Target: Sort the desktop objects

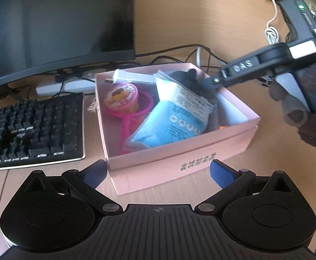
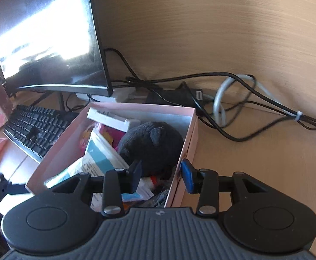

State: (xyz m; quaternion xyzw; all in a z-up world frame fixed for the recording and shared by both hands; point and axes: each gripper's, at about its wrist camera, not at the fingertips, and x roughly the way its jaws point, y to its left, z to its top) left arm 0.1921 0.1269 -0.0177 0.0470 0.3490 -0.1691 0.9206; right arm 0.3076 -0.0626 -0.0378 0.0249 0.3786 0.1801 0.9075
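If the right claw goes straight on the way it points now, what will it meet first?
Probably the near side wall of the pink box: the right claw straddles it, one finger inside, one outside. Just beyond, inside the box, sits the black plush toy. Depth is hard to judge here.

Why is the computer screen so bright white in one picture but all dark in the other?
In the right wrist view the monitor mirrors bright light, a blown-out glare; in the left wrist view the same monitor catches no such reflection and stays dark, while the fisheye bends its edge.
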